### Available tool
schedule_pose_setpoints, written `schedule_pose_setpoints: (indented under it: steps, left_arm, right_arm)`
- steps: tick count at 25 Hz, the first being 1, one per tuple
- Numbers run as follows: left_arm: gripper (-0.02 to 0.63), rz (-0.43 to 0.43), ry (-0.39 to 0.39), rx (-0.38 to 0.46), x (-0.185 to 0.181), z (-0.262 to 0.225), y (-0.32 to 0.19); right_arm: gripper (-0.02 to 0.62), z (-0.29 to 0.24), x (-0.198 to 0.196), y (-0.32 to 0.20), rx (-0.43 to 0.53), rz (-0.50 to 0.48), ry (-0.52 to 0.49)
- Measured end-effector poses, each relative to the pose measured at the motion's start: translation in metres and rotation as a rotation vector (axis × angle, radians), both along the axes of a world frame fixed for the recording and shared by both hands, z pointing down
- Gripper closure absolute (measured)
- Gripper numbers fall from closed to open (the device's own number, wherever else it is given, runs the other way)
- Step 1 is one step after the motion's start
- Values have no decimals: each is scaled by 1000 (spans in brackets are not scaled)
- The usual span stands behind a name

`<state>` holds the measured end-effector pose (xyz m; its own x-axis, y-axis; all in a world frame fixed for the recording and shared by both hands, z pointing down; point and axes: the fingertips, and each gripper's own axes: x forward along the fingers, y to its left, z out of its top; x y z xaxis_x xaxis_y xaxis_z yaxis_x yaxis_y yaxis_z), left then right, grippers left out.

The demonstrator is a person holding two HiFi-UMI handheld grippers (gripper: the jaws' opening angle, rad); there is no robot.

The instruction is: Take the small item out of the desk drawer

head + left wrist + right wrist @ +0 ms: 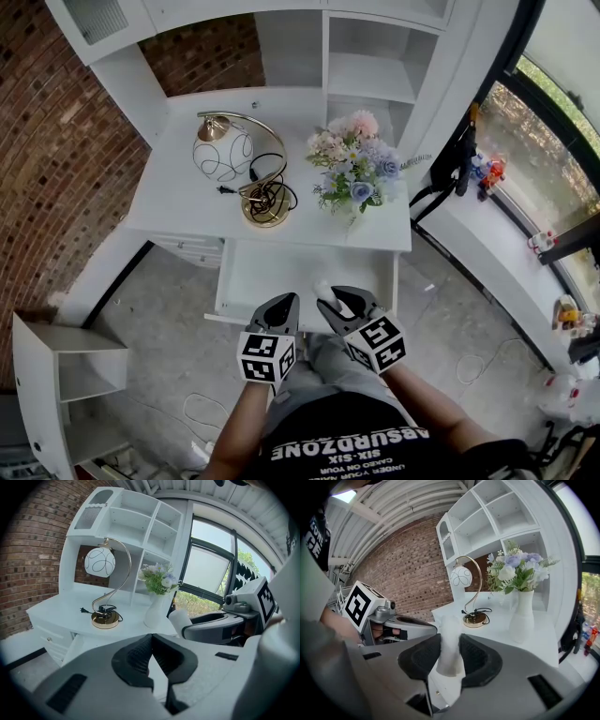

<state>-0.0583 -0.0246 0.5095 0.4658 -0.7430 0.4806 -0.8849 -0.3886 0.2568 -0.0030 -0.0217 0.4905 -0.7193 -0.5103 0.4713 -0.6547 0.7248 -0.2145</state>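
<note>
Closest to us, past our shirt, both grippers hang over the open drawer. Left gripper has its jaws pressed together at the tips, with nothing between them. Right gripper pinches the item, a small white cylinder, upright between its jaws. The right gripper view shows it raised over the drawer's bare floor, seemingly about level with the desk. Beyond, on the desk, stand a lamp and flowers.

We judge the taking-out nearly done, since the item is gripped and lifted. Next we need a steady pinch to carry the item clear of the drawer front. Then it needs a free spot, perhaps on the desk, without brushing the flowers.
</note>
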Motion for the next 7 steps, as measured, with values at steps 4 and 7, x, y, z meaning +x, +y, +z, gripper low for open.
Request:
schedule_pose_setpoints:
  steps: [4, 7]
  left_arm:
    - [600, 1, 1, -1, 1, 1, 2]
    - [600, 1, 3, -2, 1, 2, 4]
  right_arm:
    - [465, -2, -1, 1, 8, -3, -2]
    - [465, -2, -1, 2, 10, -4, 1]
